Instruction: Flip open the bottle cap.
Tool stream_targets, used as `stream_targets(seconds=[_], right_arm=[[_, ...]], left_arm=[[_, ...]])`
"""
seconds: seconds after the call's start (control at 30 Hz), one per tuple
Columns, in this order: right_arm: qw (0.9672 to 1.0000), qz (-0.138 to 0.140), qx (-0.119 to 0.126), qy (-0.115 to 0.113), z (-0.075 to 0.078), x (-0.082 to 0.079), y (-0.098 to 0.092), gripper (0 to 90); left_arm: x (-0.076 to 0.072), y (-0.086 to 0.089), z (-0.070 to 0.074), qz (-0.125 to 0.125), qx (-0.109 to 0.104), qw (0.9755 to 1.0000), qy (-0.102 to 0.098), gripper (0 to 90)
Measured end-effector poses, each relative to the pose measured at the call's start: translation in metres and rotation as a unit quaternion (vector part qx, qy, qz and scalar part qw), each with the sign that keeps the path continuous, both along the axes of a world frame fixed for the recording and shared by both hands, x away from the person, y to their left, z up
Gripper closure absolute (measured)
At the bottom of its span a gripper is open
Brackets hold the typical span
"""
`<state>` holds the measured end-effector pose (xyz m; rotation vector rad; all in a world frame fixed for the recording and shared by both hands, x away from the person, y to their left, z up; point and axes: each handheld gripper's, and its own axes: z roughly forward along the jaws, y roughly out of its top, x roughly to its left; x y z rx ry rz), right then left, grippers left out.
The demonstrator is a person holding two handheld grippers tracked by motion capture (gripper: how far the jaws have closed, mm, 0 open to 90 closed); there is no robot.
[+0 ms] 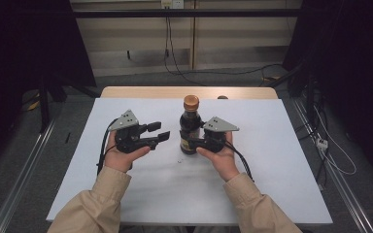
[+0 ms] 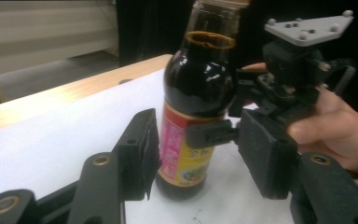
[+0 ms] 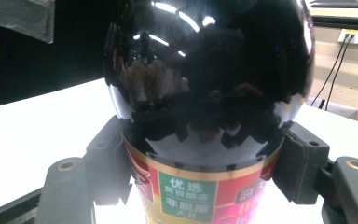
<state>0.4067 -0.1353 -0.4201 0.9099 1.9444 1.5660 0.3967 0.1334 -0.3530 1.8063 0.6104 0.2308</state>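
A bottle of dark sauce (image 1: 190,124) with an orange cap and a red and yellow label stands upright in the middle of the white table (image 1: 141,194). My right gripper (image 1: 191,143) comes in from the right and is shut on the bottle's lower body; in the right gripper view both pads clasp the bottle (image 3: 205,93) at the label, my right gripper (image 3: 203,168) level. My left gripper (image 1: 159,131) is held just left of the bottle, jaws open and pointing at it, with a small gap. In the left gripper view the bottle (image 2: 198,93) stands just beyond my left gripper (image 2: 205,154).
A small dark speck (image 1: 180,160) lies on the table in front of the bottle. The table's wooden far edge (image 1: 141,92) shows beyond the white top. Metal rails (image 1: 19,184) run along both sides, and cables (image 1: 330,150) lie on the floor at the right.
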Motion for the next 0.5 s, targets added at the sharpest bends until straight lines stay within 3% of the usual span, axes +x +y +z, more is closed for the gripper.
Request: stream_targets(seconds=[0.03, 0.23, 0.33, 0.4, 0.5], right_arm=[[1.0000, 0.000, 0.000, 0.000, 0.000, 0.000, 0.000, 30.2], [1.0000, 0.000, 0.000, 0.001, 0.000, 0.000, 0.000, 30.2], [1.0000, 0.000, 0.000, 0.001, 0.000, 0.000, 0.000, 30.2], [1.0000, 0.000, 0.000, 0.001, 0.000, 0.000, 0.000, 30.2], [1.0000, 0.001, 0.000, 0.001, 0.000, 0.000, 0.000, 30.2]], left_arm=[[0.001, -0.003, 0.001, -0.002, 0.016, 0.9999, -0.001, 50.5], [0.004, -0.008, 0.006, -0.012, 0.020, 0.9997, -0.002, 51.8], [0.007, -0.009, 0.010, -0.007, 0.007, 0.9999, 0.005, 51.7], [0.010, -0.010, 0.013, -0.008, 0.010, 0.9999, 0.006, 52.7], [0.013, -0.013, 0.017, -0.013, 0.008, 0.9998, 0.013, 61.2]])
